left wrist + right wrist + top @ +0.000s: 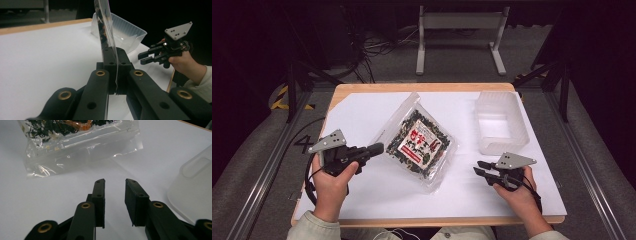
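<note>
Tongs in the person's left hand point(374, 149) are clamped flat on the clear edge of the snack bag point(419, 141), and in the left gripper view the film stands straight up out of the pinched jaws, so the grip sits on the empty seal strip rather than on the crumbly contents. That choice looks deliberate: the margin is thin enough for the pads to bite, and holding it by one side lets the filled part hang or drag without being crushed. From the high view the bag lies near the middle of the white sheet covering the counter point(362, 195), skewed on a diagonal, its near-left side at the left tongs and its red-and-white label facing up. The right tongs point(480, 167) hover low over the sheet near the front right of the counter, apart from the bag, jaws narrowed to a small gap with nothing between them, as the right gripper view shows; the bag's transparent bottom corner point(82, 147) lies just ahead of them. They seem poised to take that second edge so the bag can be carried level by two hands. Beyond them stands the translucent plastic tub point(501, 122), empty and open-topped, close at the right, the likely place for the bag.
</note>
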{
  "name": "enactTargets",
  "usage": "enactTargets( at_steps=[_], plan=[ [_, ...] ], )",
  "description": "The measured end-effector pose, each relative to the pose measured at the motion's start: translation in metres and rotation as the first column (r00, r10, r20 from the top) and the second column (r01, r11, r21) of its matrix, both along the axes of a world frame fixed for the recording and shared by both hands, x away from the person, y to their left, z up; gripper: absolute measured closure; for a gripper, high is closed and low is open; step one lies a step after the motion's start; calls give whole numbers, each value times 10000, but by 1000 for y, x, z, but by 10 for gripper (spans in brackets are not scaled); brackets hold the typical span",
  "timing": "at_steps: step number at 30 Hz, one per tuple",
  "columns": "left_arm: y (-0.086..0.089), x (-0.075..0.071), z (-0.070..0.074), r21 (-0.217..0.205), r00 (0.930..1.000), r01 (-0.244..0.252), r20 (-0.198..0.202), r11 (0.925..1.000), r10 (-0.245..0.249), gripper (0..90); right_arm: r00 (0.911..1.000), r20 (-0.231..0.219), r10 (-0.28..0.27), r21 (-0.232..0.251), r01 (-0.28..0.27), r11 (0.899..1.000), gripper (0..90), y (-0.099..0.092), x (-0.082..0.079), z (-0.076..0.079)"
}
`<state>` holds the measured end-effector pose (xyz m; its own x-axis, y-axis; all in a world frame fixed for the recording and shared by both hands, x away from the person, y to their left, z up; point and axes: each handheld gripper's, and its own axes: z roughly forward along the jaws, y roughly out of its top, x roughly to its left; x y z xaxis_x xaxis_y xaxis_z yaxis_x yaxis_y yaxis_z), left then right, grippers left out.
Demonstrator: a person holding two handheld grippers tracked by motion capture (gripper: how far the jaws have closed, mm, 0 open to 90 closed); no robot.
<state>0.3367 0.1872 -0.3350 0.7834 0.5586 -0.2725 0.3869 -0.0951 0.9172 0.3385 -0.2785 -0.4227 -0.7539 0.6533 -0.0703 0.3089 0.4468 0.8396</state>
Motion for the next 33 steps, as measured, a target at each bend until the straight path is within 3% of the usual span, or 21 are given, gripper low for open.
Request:
enactTargets(
  at_steps=[3,4,6,8,13,15,21,27,30,33],
  plan=[
    [0,-4,7,249,9994,-32,347,9997,23,895,10000,25,39,46,-39,10000,690,0,0,0],
    [-1,-8,14,540,9979,-68,651,9985,33,894,10000,21,46,122,-47,9999,688,0,0,0],
    [-1,-11,17,618,9979,-62,646,9981,22,894,10000,23,66,189,-67,9998,687,0,0,0],
    [-1,-13,24,977,9956,-91,936,9952,-1,895,9999,34,129,351,-130,9993,686,0,0,0],
    [1,-14,34,1097,9936,-140,1130,9939,15,894,9996,153,227,807,-238,9965,682,1,0,1],
    [0,-14,37,1322,9916,-249,1292,9909,77,894,9995,209,246,792,-262,9965,683,1,0,2],
    [1,-13,42,1454,9900,-200,1412,9892,-8,894,9989,306,354,1072,-385,9935,658,3,2,4],
    [-2,-13,46,1409,9884,214,1456,9898,-421,894,9942,803,714,1840,-852,9792,501,15,5,19],
    [-4,-14,47,1509,9876,136,1529,9885,-370,894,9900,959,1035,2204,-1225,9677,391,23,9,30],
    [-5,-15,48,1533,9865,120,1597,9881,-367,894,9849,1107,1330,2153,-1544,9643,350,31,14,43]
  ],
)
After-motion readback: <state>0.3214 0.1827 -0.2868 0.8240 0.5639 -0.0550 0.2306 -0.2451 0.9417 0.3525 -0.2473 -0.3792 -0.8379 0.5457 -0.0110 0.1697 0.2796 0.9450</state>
